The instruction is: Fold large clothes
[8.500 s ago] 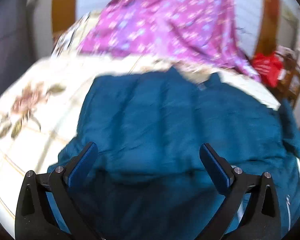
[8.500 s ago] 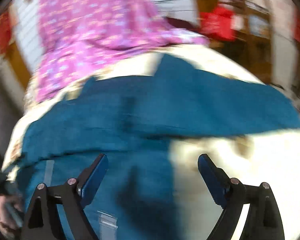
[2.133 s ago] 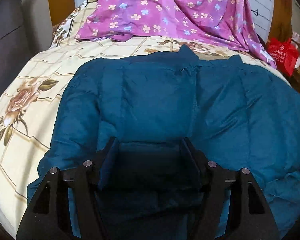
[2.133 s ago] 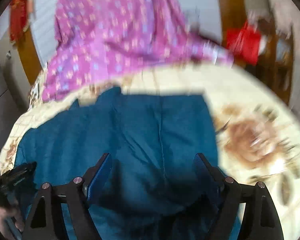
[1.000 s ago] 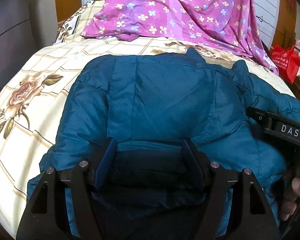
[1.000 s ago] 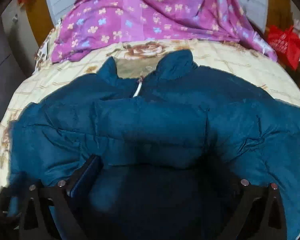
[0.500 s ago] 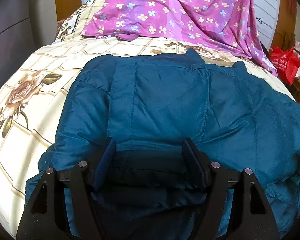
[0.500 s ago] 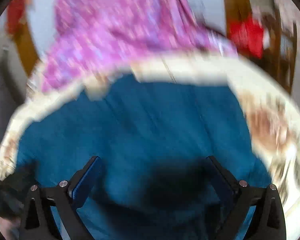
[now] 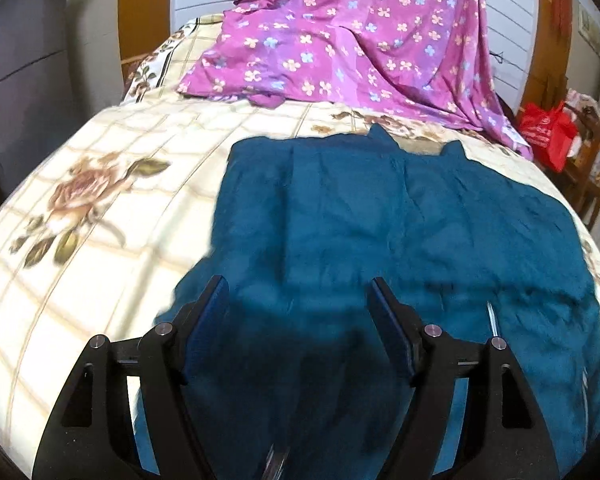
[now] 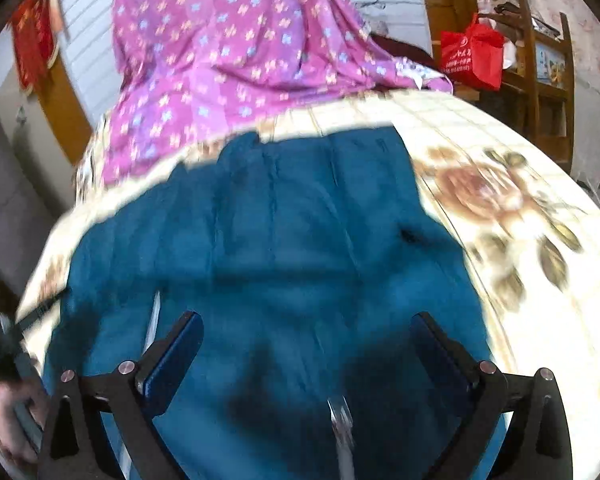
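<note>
While both claws are hanging over the near end of the bed, neither is pinching anything: the left claw is standing spread above the dark fabric, and the right claw is gaping wider still, with only cloth showing below its pads. Under them the blue padded jacket is lying flat on the flowered bedsheet, collar pointing toward the far end and a pale zip line showing near the hem. Beyond the collar, a purple flowered cloth is draping down onto the bed, and a red bag is sitting off to the right. A hand is gripping the left tool at the edge of the right view.

From here, I think the trouble is the jacket's puffiness and slick shell: a shallow pinch could be catching only the top layer, so the fold drags crooked or springs back open. Both pictures are blurring, so aiming at the hem may be off.
</note>
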The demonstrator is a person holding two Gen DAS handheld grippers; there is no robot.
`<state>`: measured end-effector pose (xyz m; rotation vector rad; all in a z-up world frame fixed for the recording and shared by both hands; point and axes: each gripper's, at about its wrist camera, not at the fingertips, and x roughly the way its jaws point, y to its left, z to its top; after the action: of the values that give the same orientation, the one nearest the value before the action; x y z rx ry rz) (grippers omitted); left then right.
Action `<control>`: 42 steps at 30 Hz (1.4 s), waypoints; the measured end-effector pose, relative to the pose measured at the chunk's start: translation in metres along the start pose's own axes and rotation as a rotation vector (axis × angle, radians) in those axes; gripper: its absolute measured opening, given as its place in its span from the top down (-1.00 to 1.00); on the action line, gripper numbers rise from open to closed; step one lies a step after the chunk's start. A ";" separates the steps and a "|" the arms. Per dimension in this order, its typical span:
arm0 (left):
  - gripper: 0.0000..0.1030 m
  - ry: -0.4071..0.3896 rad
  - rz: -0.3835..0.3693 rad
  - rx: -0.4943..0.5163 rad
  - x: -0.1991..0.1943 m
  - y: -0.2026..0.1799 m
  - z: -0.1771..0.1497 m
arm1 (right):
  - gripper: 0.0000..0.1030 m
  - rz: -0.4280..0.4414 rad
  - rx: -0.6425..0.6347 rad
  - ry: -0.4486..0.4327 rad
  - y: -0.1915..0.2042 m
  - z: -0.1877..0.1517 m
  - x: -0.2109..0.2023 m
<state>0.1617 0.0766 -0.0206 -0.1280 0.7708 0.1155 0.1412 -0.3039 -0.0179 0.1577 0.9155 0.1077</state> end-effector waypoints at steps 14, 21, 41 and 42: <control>-0.41 0.159 0.003 0.167 -0.049 0.020 -0.115 | -0.99 0.018 -0.108 -0.074 -0.062 -0.110 -0.078; -0.41 0.129 -0.015 0.127 -0.070 0.036 -0.129 | -0.99 0.031 0.047 -0.053 -0.113 -0.117 -0.088; -0.41 0.191 -0.130 -0.069 -0.109 0.125 -0.163 | -1.00 0.104 0.134 0.023 -0.137 -0.135 -0.080; -0.41 0.195 -0.142 -0.081 -0.111 0.126 -0.165 | -1.00 0.103 0.131 0.023 -0.137 -0.135 -0.079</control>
<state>-0.0499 0.1681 -0.0693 -0.2733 0.9488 -0.0009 -0.0104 -0.4390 -0.0617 0.3254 0.9382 0.1452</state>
